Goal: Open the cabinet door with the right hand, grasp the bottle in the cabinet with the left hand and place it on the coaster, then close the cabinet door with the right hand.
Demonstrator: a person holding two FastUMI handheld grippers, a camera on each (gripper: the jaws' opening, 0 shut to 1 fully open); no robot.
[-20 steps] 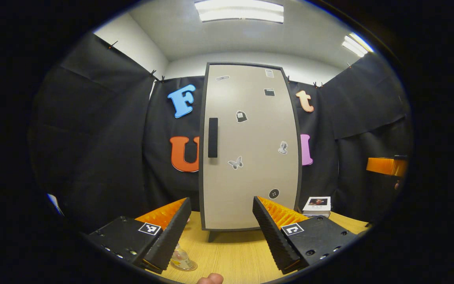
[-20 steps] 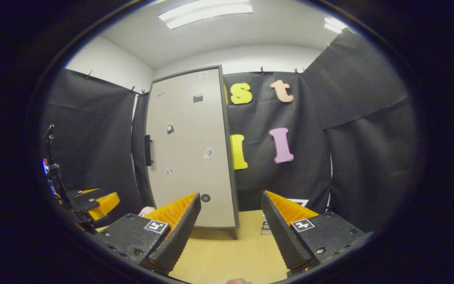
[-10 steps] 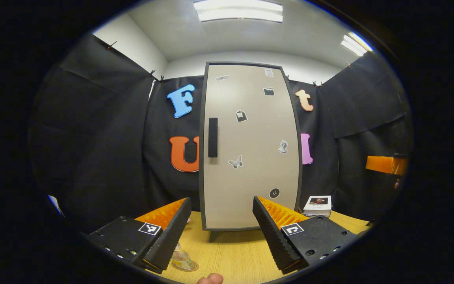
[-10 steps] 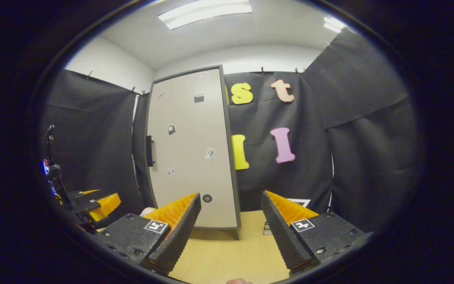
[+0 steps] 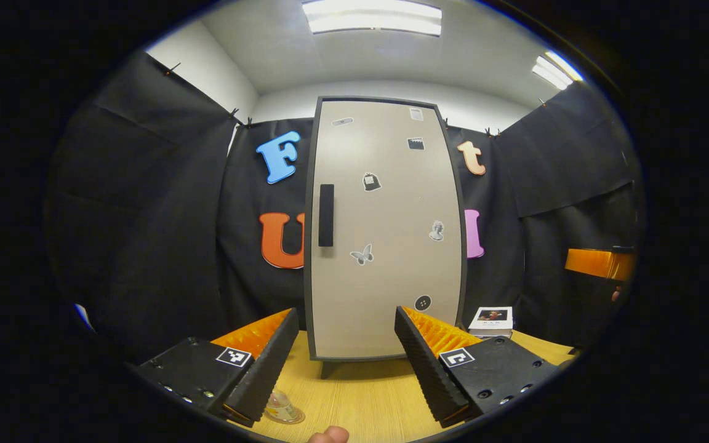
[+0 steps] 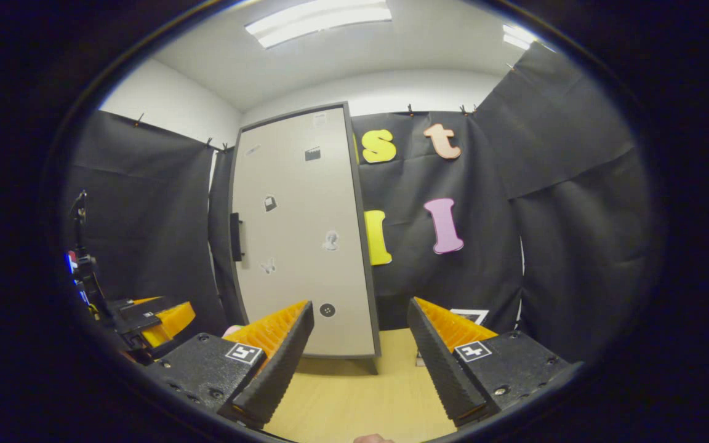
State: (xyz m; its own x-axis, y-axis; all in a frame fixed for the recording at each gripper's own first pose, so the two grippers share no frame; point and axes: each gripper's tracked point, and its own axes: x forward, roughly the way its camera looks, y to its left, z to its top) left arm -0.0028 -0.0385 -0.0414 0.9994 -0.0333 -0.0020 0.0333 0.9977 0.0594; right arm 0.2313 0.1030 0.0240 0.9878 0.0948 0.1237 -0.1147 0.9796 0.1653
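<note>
The cabinet (image 5: 385, 203) stands upright on the wooden table, its beige door shut, with a black handle (image 5: 326, 215) on the door's left edge. The same cabinet (image 6: 302, 246) and handle (image 6: 235, 236) lie ahead and to the left in the right gripper view. The bottle is hidden behind the door. My left gripper (image 5: 346, 312) is open and empty, short of the cabinet's foot. My right gripper (image 6: 360, 303) is open and empty too, well back from the door. A small clear round object (image 5: 282, 409), perhaps the coaster, lies on the table under my left finger.
A stack of books (image 5: 491, 320) sits on the table (image 5: 360, 400) to the right of the cabinet. The right gripper's orange finger (image 5: 597, 261) shows at the far right of the left gripper view; the left gripper (image 6: 157, 317) shows low left in the right gripper view.
The cabinet has slid slightly left in the left gripper view and slightly right in the right gripper view. Both grippers stay open and the door stays shut.
</note>
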